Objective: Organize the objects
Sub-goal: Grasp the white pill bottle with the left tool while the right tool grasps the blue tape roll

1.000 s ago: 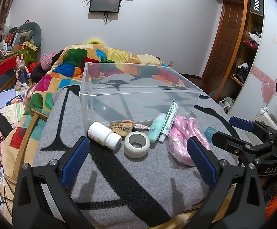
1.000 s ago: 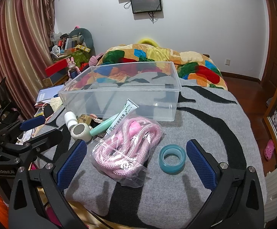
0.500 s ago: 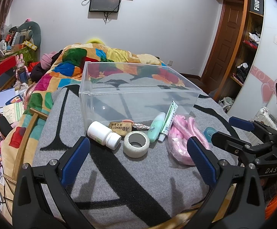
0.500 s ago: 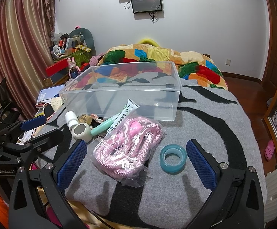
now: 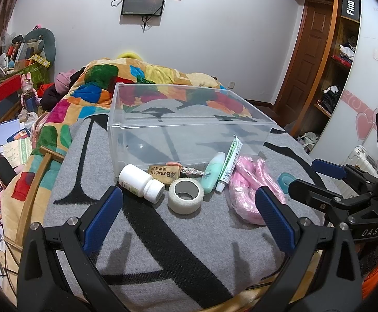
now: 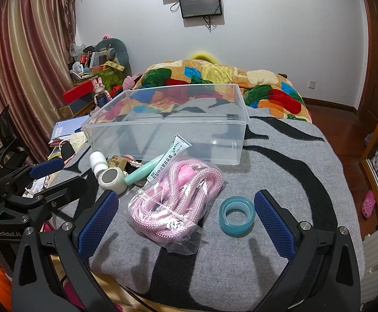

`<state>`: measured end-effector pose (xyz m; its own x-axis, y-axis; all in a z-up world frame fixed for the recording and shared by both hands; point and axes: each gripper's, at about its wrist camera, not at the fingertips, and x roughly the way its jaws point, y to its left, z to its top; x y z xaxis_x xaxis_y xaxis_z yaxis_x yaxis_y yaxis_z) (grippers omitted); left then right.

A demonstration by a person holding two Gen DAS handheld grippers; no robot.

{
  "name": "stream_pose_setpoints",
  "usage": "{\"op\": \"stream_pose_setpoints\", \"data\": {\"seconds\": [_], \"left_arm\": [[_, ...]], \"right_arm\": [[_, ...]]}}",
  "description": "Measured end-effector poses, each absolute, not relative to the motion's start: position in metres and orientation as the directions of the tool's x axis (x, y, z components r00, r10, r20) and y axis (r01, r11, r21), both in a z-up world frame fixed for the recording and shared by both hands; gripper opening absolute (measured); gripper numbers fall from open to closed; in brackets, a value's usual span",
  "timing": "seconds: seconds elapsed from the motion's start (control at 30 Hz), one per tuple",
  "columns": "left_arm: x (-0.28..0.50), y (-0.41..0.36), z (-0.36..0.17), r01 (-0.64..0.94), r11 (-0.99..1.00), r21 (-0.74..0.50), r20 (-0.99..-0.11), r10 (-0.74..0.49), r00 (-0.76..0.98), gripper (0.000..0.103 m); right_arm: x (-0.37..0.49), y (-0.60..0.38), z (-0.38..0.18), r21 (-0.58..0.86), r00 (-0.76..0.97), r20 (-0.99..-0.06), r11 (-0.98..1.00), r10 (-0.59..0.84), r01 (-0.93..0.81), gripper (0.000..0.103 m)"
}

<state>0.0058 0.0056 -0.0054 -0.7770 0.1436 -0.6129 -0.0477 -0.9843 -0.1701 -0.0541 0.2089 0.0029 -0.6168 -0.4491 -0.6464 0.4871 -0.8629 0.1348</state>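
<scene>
Change: since a second ago we see almost nothing moved; both views have crept a touch closer to the items, and every item lies where it did.
Left hand-held gripper [image 5: 189, 221]: we hold it open, its blue pads wide apart and holding nothing, low over the grey blanket [image 5: 163, 247] in front of the clear bin [image 5: 189, 140].
Right hand-held gripper [image 6: 186, 223]: also open and holding nothing, its pads spread either side of the pink rope and the teal tape ring.
Clear bin: it stands upright on the blanket with nothing inside; we take it as our landmark.
White bottle [image 5: 140, 183]: on its side just in front of the bin's left front corner, cap toward us.
Eraser [image 5: 163, 175]: brown block against the bin's front wall, touching the bottle.
White tape roll [image 5: 186, 199]: lying flat in front of the eraser, a little farther from the bin.
Green tube [image 5: 212, 172]: in front of the bin's front wall, right of the tape roll, pointing at the bin.
White tube [image 5: 229, 166]: alongside the green tube, its crimped end leaning on the bin wall.
Pink rope [image 6: 174, 202]: bagged in clear plastic, in front of the bin's right half.
Teal tape ring [image 6: 237, 217]: flat on the blanket, right of the rope, well in front of the bin.
</scene>
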Motion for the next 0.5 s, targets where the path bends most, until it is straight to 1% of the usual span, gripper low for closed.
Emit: {"op": "stream_pose_setpoints", "data": {"seconds": [0.17,0.33,0.37,0.43,0.5], "left_arm": [[0.003,-0.003,-0.007,-0.011,-0.984,-0.177,-0.616,0.120,-0.779,0.103],[-0.007,-0.025,-0.010,0.071,-0.978,-0.198,-0.622,0.069,-0.780,0.102],[-0.010,-0.030,-0.011,0.089,-0.976,-0.199,-0.623,0.055,-0.780,0.100],[-0.015,-0.037,-0.014,0.114,-0.974,-0.196,-0.636,0.038,-0.771,0.087],[-0.023,-0.043,-0.021,0.130,-0.970,-0.205,-0.660,0.039,-0.750,0.082]], "right_arm": [[-0.055,0.211,0.003,0.129,-0.626,-0.641,-0.867,-0.443,0.482,0.103],[-0.056,0.218,0.003,0.095,-0.672,-0.614,-0.884,-0.413,0.457,0.103],[-0.056,0.220,0.003,0.086,-0.682,-0.611,-0.890,-0.402,0.449,0.103],[-0.059,0.224,0.000,0.073,-0.697,-0.609,-0.902,-0.377,0.425,0.103],[-0.064,0.230,-0.004,0.079,-0.698,-0.617,-0.911,-0.363,0.404,0.100]]}}
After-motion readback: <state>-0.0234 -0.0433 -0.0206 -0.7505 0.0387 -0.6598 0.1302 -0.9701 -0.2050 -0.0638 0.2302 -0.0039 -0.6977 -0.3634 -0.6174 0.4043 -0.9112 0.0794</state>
